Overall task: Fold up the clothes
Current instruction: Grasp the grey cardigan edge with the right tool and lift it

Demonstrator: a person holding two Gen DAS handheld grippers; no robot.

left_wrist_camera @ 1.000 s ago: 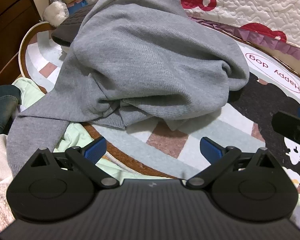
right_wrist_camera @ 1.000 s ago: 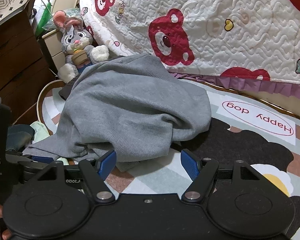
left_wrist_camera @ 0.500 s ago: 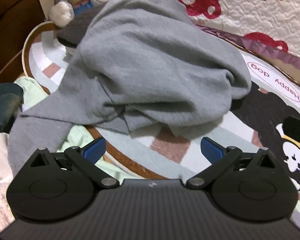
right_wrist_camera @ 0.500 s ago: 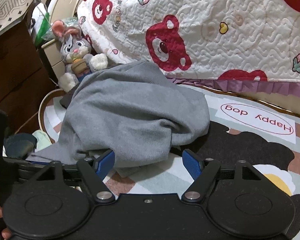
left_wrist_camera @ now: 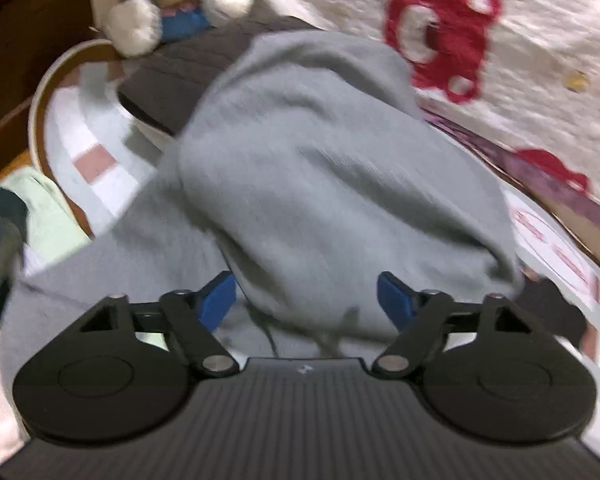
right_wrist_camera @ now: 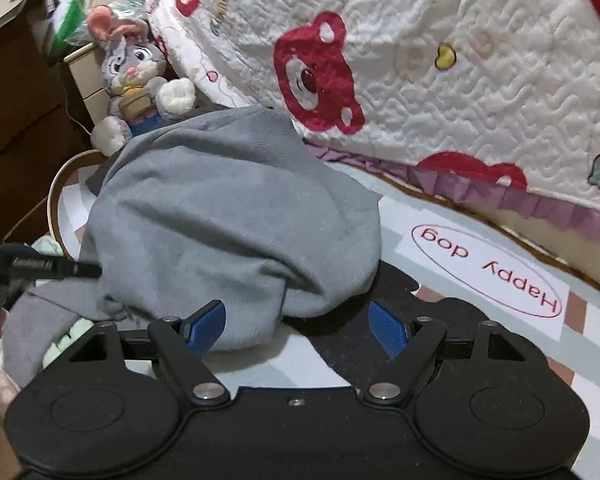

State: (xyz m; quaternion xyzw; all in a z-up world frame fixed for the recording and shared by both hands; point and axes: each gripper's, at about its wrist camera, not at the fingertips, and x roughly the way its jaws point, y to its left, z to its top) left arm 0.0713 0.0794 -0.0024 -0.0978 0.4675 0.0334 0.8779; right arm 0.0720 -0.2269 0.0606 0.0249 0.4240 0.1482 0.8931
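Grey knit filled your left wrist view: the sweater (left_wrist_camera: 332,200) lay heaped on the patterned rug (left_wrist_camera: 88,152) beside the bear-print quilt (left_wrist_camera: 500,52), and your left gripper (left_wrist_camera: 306,300) had its jaws spread wide with the near edge of the heap between them, gripping nothing. From your right wrist view, the sweater (right_wrist_camera: 228,216) sat bunched by the plush rabbit (right_wrist_camera: 134,80), and your right gripper (right_wrist_camera: 296,326) also stood open, its jaws straddling the sweater's lower fold above the rug (right_wrist_camera: 484,272).

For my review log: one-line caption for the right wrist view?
Open right tongs at the near edge of a crumpled grey sweater on a rug.
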